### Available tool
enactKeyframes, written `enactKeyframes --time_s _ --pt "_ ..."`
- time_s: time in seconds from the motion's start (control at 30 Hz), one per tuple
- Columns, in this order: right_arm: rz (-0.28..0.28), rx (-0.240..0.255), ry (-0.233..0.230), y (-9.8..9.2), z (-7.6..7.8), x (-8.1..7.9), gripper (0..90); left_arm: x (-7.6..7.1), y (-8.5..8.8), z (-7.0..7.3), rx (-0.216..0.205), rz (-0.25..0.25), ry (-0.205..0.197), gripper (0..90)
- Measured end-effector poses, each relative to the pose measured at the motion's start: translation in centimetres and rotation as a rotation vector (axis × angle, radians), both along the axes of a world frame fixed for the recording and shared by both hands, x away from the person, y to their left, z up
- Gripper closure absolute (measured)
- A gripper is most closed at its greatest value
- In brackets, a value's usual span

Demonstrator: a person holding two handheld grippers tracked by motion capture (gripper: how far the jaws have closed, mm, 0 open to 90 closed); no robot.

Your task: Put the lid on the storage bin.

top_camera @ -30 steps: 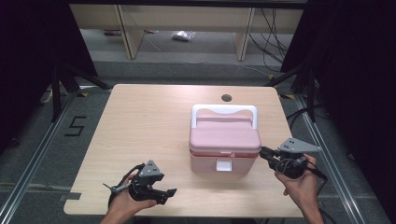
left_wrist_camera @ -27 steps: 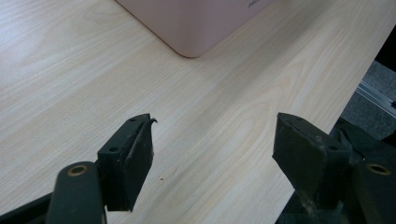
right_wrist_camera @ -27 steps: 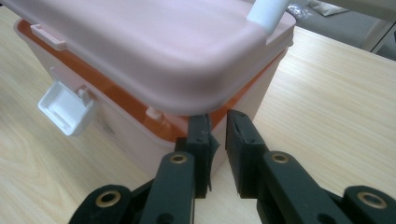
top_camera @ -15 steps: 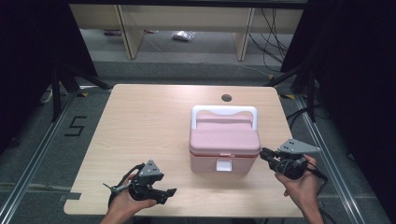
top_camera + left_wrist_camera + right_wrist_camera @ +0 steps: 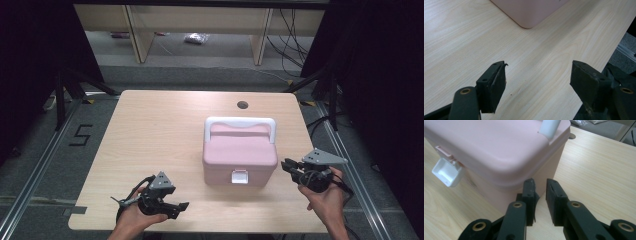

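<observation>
Where the high view looks down on the wooden table (image 5: 165, 130), a pink box (image 5: 240, 155) sits a little right of the middle, its white handle (image 5: 240, 122) folded toward the far side and its white latch (image 5: 239, 176) facing the person. Its longer side runs left to right across the table. No brand or label can be read on it; the one piece of writing is a "5" marked on the floor (image 5: 80, 135) left of the table. A round hole (image 5: 242, 105) lies in the tabletop beyond the box. The left gripper (image 5: 181, 206) rests near the front edge, well apart from the box, while the right gripper (image 5: 286, 164) is held just beside the box's right end, pointing at it.

From the left gripper view, the jaws stand wide apart with nothing between them, only bare table, and a rounded bottom corner of the box (image 5: 529, 12) shows farther off at the top.

From the right gripper view, the jaws have just been opening a little and stand close together with a narrow gap, nothing held. They point at the box's (image 5: 499, 150) near corner, just beside its wall. The latch (image 5: 446, 172) hangs at the left, and the foot of the handle (image 5: 550, 126) rises at the top.
</observation>
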State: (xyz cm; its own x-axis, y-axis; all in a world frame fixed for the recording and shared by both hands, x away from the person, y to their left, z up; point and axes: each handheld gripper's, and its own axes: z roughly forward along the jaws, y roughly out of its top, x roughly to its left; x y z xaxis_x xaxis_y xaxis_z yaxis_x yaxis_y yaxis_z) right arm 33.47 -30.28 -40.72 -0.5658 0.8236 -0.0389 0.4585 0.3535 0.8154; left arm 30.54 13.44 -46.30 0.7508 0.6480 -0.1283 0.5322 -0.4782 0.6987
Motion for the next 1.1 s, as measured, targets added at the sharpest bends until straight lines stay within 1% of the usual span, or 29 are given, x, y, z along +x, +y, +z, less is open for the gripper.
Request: enactKeyframes --time_s 0.07,0.1,0.13,0.17,0.2,0.23,0.27,0.3,0.33,0.37,0.4,0.43,0.47,0.5,0.53,0.57,0.63,0.7,0.73,0.77,0.8,0.83,0.9,0.93,0.97,1.0,1.03,1.07,1.1 --pt "-0.018 0.016 0.035 0.1 -0.2 -0.2 72.0 -0.1 0.0 0.0 -0.003 -0.005 0.004 28.2" --pt "-0.011 -0.009 0.021 0.0 -0.2 -0.1 68.6 -0.2 0.0 -0.1 -0.003 -0.004 -0.002 28.3" --pt "-0.008 -0.009 0.023 0.0 -0.3 -0.1 66.3 -0.2 0.0 -0.1 -0.004 0.002 0.002 28.3" --pt "-0.022 0.009 0.041 0.2 -0.4 -0.4 63.4 -0.2 0.0 -0.2 -0.003 -0.001 -0.001 28.3" --pt "-0.021 -0.008 0.043 0.2 -0.4 -0.4 60.7 -0.2 0.0 -0.2 0.003 -0.007 -0.007 28.3" --pt "-0.02 -0.02 0.031 0.2 -0.4 -0.4 57.5 -0.3 0.0 -0.3 -0.005 0.003 -0.002 28.3" --pt "-0.037 -0.016 0.032 0.3 -0.5 -0.6 55.7 -0.3 0.0 -0.3 -0.005 0.003 -0.004 28.2" --pt "-0.024 -0.03 0.027 0.2 -0.6 -0.5 53.0 -0.4 -0.1 -0.3 -0.013 0.008 -0.006 28.1" --pt "-0.024 -0.043 0.022 0.1 -0.5 -0.6 50.5 -0.4 0.0 -0.3 -0.007 0.002 -0.008 28.1" --pt "-0.018 -0.037 0.039 0.3 -0.6 -0.7 48.7 -0.4 -0.1 -0.3 -0.026 0.013 -0.01 28.0" --pt "-0.01 -0.039 0.046 0.4 -0.7 -0.8 46.6 -0.4 -0.1 -0.3 -0.026 0.01 -0.015 27.8" --pt "-0.024 -0.035 0.06 0.5 -0.7 -1.1 44.5 -0.4 0.0 -0.3 -0.022 0.006 -0.025 27.6" --pt "-0.011 -0.059 0.027 0.4 -0.8 -1.0 42.7 -0.5 -0.1 -0.3 -0.039 0.008 -0.027 27.0" --pt "-0.017 -0.044 0.043 0.6 -0.9 -1.2 41.7 -0.5 0.0 -0.2 -0.044 0.005 -0.029 26.5" --pt "0.004 -0.045 0.034 0.5 -1.0 -1.2 40.6 -0.5 0.0 -0.2 -0.04 -0.006 -0.031 26.4" --pt "-0.006 -0.011 0.059 0.6 -1.1 -1.4 40.1 -0.6 0.0 -0.2 -0.041 -0.005 -0.034 26.2" --pt "-0.001 -0.001 0.068 0.7 -1.5 -1.7 39.6 -0.6 0.0 -0.3 -0.039 -0.002 -0.038 25.6" --pt "0.011 0.004 0.072 0.6 -1.8 -2.0 38.4 -0.7 0.0 -0.3 -0.045 0.0 -0.03 24.9" --pt "0.015 0.005 0.071 0.6 -2.0 -2.0 37.8 -0.7 0.0 -0.4 -0.059 0.012 -0.029 24.5" --pt "0.019 0.005 0.071 0.6 -2.2 -2.2 37.2 -0.6 0.1 -0.3 -0.037 -0.001 -0.031 24.0" --pt "0.022 -0.001 0.067 0.6 -2.4 -2.3 36.6 -0.6 0.2 -0.3 -0.037 0.002 -0.03 23.4" --pt "0.022 0.014 0.079 0.7 -2.6 -2.4 36.5 -0.6 0.2 -0.3 -0.038 0.002 -0.033 23.1" --pt "0.035 0.03 0.071 0.7 -2.9 -2.5 35.5 -0.6 0.3 -0.4 -0.041 -0.003 -0.039 22.4" --pt "0.044 0.005 0.061 0.5 -3.0 -2.6 34.6 -0.7 0.3 -0.4 -0.042 -0.001 -0.039 21.9" --pt "0.041 0.016 0.087 0.6 -3.1 -2.8 33.5 -0.7 0.3 -0.4 -0.045 0.002 -0.039 21.7" --pt "0.042 0.022 0.081 0.7 -3.3 -2.9 33.1 -0.8 0.3 -0.4 -0.049 0.006 -0.036 21.5" --pt "0.061 0.006 0.064 0.5 -3.4 -2.9 32.8 -0.8 0.4 -0.4 -0.045 0.005 -0.037 21.2" --pt "0.06 0.016 0.078 0.6 -3.5 -3.1 32.2 -0.8 0.4 -0.4 -0.044 0.004 -0.042 21.1" --pt "0.041 0.038 0.11 0.8 -3.6 -3.4 31.3 -0.8 0.4 -0.5 -0.05 0.004 -0.038 21.0"
